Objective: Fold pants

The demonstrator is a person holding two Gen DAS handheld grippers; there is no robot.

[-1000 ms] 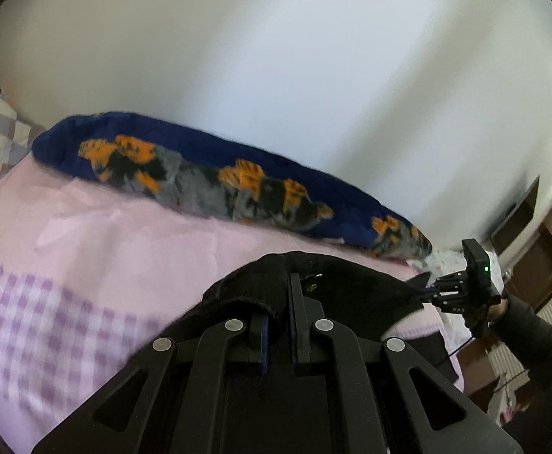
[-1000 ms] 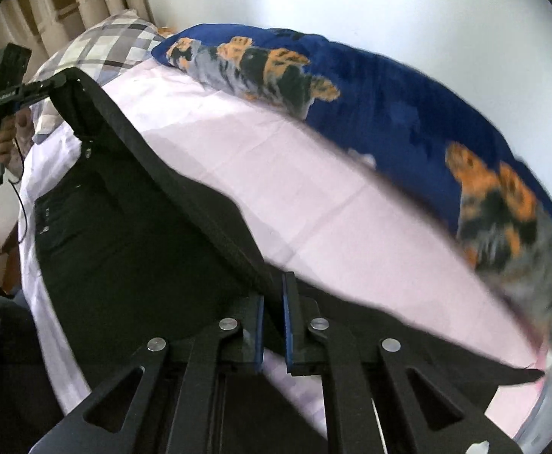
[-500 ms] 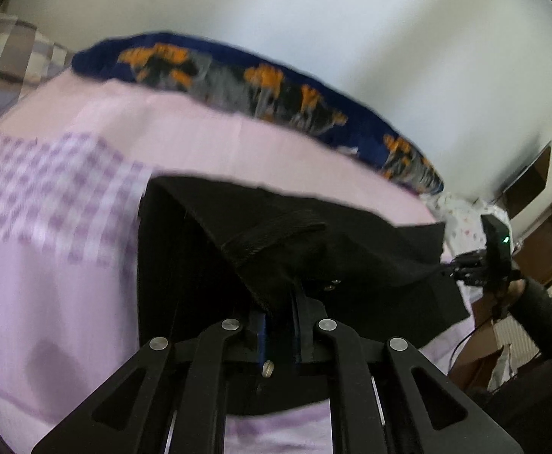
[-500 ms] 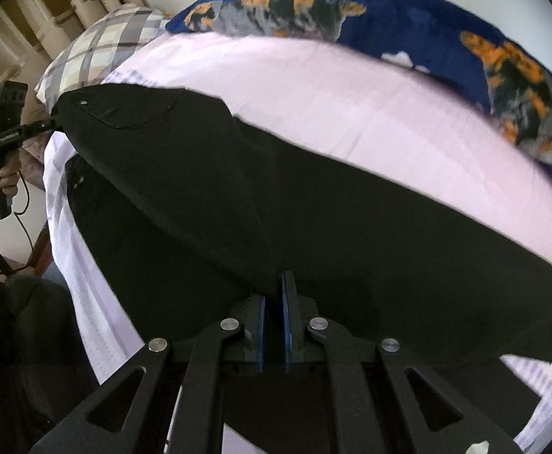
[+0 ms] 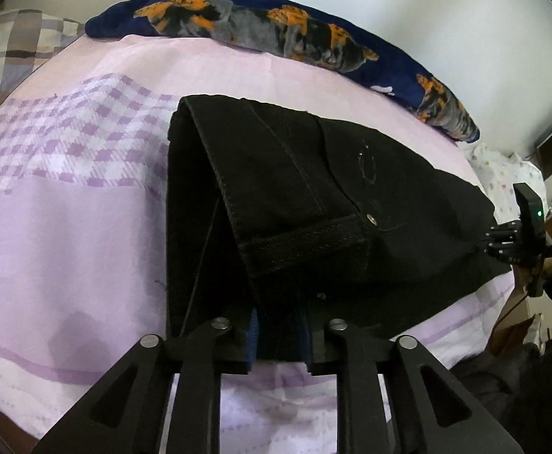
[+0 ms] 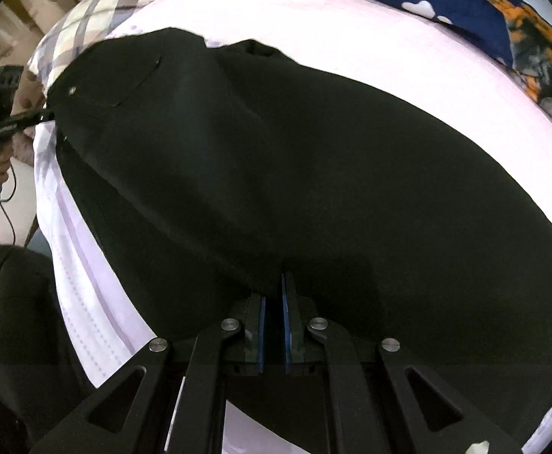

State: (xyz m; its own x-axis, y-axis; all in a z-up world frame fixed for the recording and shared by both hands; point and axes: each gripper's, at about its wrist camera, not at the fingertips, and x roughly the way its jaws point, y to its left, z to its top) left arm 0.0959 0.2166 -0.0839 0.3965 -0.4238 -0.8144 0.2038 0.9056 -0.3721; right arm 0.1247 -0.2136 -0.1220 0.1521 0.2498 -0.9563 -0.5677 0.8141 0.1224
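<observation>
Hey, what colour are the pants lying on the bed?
Black, with a small metal rivet near the waistband; the pants show best in the left wrist view.

Black pants (image 5: 294, 196), folded over on themselves, spread across the pink bed sheet (image 5: 67, 227). Waistband end with belt loop, pocket seam and metal rivet on top, nearer sheet's front edge. Folded edge toward the sheet's checked patch. Upper layer partly lifted, not flat yet.
</observation>
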